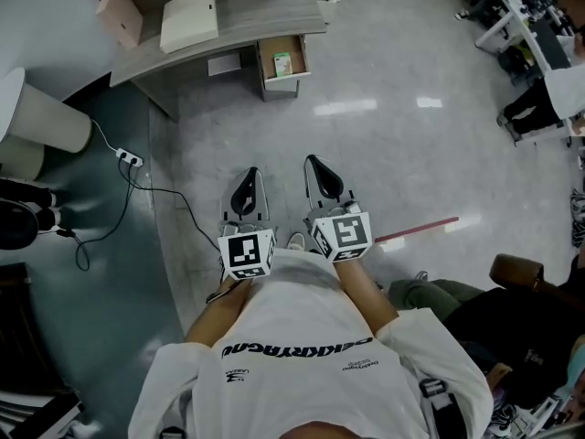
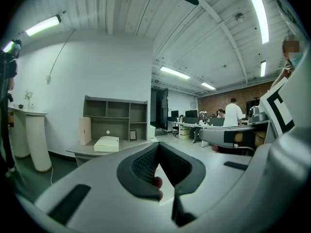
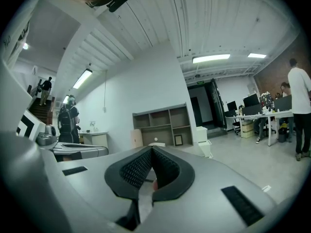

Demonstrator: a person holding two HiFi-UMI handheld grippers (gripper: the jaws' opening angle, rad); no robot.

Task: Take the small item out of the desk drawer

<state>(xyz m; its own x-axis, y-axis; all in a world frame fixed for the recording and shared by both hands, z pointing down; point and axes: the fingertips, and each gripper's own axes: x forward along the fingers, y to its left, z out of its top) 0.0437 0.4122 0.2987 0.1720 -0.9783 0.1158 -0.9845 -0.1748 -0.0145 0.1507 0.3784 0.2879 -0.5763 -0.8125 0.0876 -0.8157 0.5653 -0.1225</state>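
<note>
Ahead, open desk drawer (image 1: 281, 86); cable (image 1: 169, 198) nearby.

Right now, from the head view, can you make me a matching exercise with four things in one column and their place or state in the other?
1 drawer
2 white box
3 power strip
4 red strip

A on the desk top
B on the floor, with a black cable
C open, small item inside
D on the floor, a thin line at the right

Pairs: 1-C, 2-A, 3-B, 4-D

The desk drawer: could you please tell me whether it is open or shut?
Open: the desk drawer sticks out past the front of the desk, and a small green item lies visible inside it.
</note>
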